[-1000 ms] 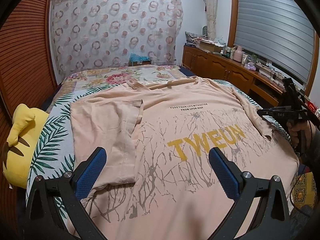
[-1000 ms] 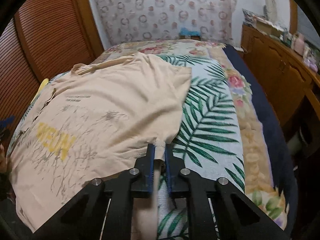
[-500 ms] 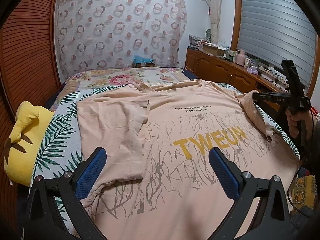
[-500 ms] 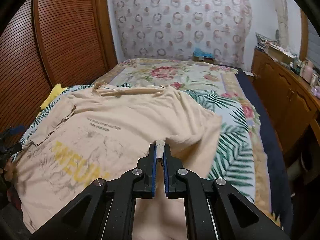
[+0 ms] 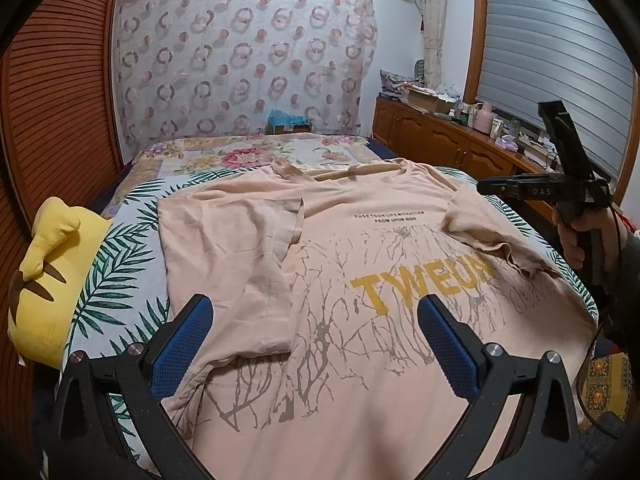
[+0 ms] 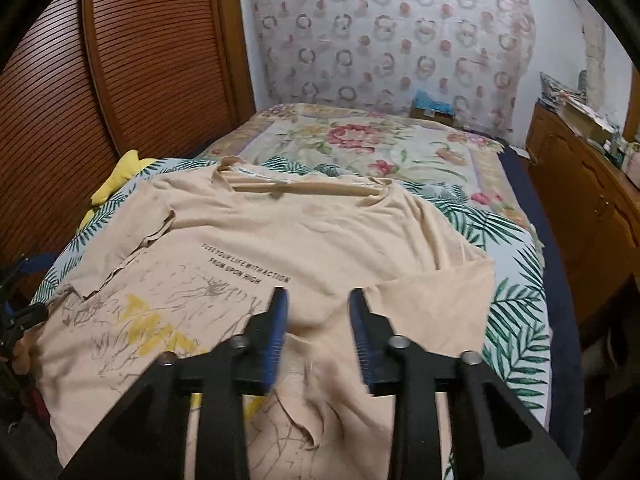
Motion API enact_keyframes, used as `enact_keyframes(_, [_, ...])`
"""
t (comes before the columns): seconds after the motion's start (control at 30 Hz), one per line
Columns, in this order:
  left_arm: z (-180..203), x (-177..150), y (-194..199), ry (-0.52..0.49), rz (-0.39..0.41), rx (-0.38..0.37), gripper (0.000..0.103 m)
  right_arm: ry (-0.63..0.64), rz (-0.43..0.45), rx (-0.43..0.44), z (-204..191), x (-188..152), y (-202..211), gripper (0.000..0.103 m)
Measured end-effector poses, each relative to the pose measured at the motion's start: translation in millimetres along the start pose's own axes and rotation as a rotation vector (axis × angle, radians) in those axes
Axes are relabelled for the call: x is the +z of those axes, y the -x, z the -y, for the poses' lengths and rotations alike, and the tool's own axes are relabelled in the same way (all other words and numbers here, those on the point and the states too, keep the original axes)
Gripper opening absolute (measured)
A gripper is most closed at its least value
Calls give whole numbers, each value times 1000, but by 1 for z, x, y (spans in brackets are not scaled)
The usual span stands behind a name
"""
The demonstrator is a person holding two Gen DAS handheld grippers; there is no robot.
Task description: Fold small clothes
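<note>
A peach T-shirt with yellow lettering lies front up on the bed. Both sleeves are folded inward over the body. In the left wrist view the right-hand sleeve lies rumpled on the print. My right gripper hovers over that sleeve; its jaws are opening and the cloth lies below them, no longer pinched. Seen from the left, that same right gripper is held by a hand beside the shirt's edge. My left gripper stands wide open above the shirt's lower half, holding nothing.
A yellow plush toy lies at the bed's left edge by the slatted wooden doors. A wooden sideboard crowded with small items runs along the right. The leaf and flower bedspread stretches beyond the shirt.
The right gripper carried the sleeve inward over the shirt, then opened and let it drop onto the print. The left gripper stayed where it was, open.
</note>
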State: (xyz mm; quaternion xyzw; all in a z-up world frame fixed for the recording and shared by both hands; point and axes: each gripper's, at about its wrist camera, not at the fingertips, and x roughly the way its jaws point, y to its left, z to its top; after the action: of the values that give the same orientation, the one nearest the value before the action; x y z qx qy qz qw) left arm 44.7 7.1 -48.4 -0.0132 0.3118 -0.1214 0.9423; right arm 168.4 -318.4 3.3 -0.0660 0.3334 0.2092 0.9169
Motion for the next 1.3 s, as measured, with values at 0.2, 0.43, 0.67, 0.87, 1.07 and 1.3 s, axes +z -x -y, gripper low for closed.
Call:
enact_keyframes(0.2, [0, 0, 0, 0, 4, -3, 103, 8, -16, -38, -4, -20, 18, 37])
enact_keyframes(0.43, [2, 0, 1, -1, 5, -9, 103, 42, -71, -5, -24, -62, 37, 37])
enact_keyframes(0.67, [3, 0, 0, -2, 5, -10, 103, 97, -129, -36, -32, -83, 30, 37])
enact_keyframes(0.87, [5, 0, 0, -3, 4, -8, 103, 149, -135, -85, -34, -86, 29, 17])
enact_keyframes(1.07, [5, 2, 0, -4, 2, -3, 103, 151, -121, -45, -30, -94, 44, 6])
enact_keyframes(1.3, [-1, 4, -1, 6, 9, -18, 103, 92, -105, -29, -20, -101, 52, 10])
